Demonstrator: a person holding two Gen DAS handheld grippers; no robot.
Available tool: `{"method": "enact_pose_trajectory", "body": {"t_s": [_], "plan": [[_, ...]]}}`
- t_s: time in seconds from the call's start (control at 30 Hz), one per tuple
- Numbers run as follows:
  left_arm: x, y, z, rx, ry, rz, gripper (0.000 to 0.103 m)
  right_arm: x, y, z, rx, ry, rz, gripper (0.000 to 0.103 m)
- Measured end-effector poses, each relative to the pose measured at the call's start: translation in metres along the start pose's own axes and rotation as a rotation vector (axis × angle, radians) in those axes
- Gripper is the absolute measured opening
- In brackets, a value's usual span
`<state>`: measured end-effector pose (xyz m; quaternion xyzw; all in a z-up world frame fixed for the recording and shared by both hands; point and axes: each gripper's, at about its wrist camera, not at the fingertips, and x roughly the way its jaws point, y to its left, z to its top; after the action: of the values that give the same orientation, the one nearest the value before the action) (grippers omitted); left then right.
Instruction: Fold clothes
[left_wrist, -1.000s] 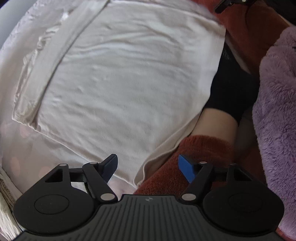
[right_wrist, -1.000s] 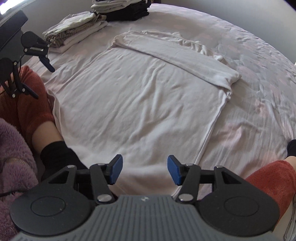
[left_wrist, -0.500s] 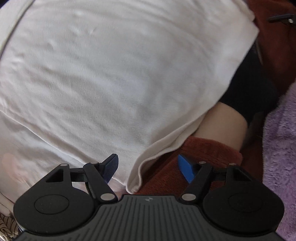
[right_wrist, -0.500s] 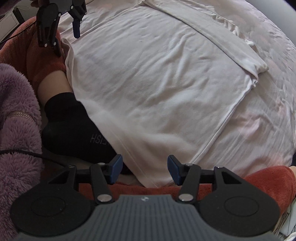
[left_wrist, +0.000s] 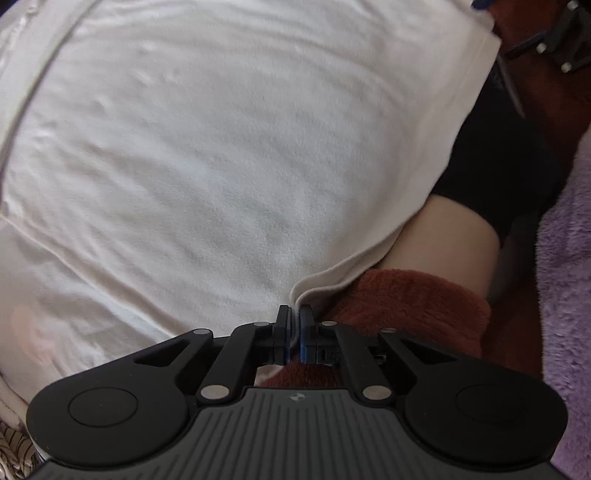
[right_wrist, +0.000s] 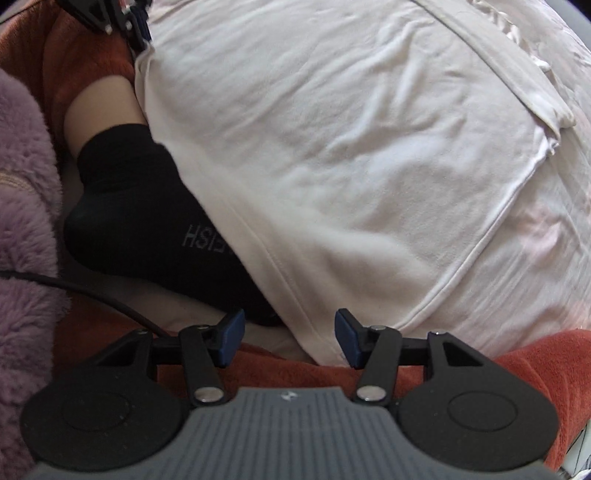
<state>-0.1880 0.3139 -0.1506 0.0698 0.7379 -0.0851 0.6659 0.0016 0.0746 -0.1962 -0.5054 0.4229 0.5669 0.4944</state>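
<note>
I saw the white garment (left_wrist: 240, 166) spread flat on the bed, its near hem lying against the person's legs.

Left gripper (left_wrist: 294, 332): the fingers were pressed together on the hem corner of the garment, with a thin fold of cloth pinched between the blue pads. The corner sat just above a rust sleeve cuff (left_wrist: 413, 306). A bare ankle (left_wrist: 443, 236) and black sock (left_wrist: 498, 166) lay to the right of it.

Right gripper (right_wrist: 290, 341): the fingers stood wide apart, holding nothing. They straddled the other hem corner, which lay between the pads. I could not tell whether either pad touched the cloth.

In the right wrist view the sock (right_wrist: 147, 214) was partly tucked under the garment edge. A black cable (right_wrist: 74, 288) ran beside it.
</note>
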Motion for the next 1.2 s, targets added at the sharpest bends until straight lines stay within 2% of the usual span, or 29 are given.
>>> {"method": "enact_pose_trajectory", "body": {"t_s": [0.27, 0.37, 0.43, 0.5, 0.63, 0.7, 0.8, 0.93, 1.07, 1.2], "plan": [[-0.074, 0.009, -0.032, -0.102, -0.191, 0.046, 0.005, 0.024, -0.001, 0.005, -0.025, 0.085, -0.056, 0.056], [-0.086, 0.008, -0.031, -0.123, -0.241, 0.069, 0.005, 0.03, 0.0, 0.004, -0.028, 0.105, -0.063, 0.055], [-0.086, 0.007, -0.029, -0.137, -0.266, 0.083, 0.005, 0.028, -0.001, 0.003, -0.022, 0.099, -0.071, 0.046], [-0.083, 0.007, -0.03, -0.155, -0.289, 0.094, 0.005, 0.023, -0.003, 0.002, -0.009, 0.086, -0.082, 0.026], [-0.076, 0.005, -0.028, -0.19, -0.336, 0.118, 0.005, 0.003, -0.012, -0.003, 0.035, 0.035, -0.12, 0.003], [-0.057, 0.001, -0.01, -0.211, -0.354, 0.126, 0.005, -0.015, -0.021, -0.004, 0.067, -0.005, -0.148, 0.002], [-0.053, 0.008, -0.003, -0.244, -0.381, 0.145, 0.005, -0.041, -0.039, -0.002, 0.122, -0.074, -0.19, 0.002], [-0.043, 0.036, 0.009, -0.304, -0.407, 0.153, 0.005, -0.069, -0.074, 0.016, 0.194, -0.165, -0.257, 0.002], [-0.032, 0.063, 0.02, -0.364, -0.433, 0.162, 0.005, -0.07, -0.105, 0.042, 0.244, -0.212, -0.303, 0.002], [-0.021, 0.091, 0.032, -0.425, -0.458, 0.171, 0.005, -0.054, -0.14, 0.068, 0.274, -0.231, -0.304, 0.002]]}}
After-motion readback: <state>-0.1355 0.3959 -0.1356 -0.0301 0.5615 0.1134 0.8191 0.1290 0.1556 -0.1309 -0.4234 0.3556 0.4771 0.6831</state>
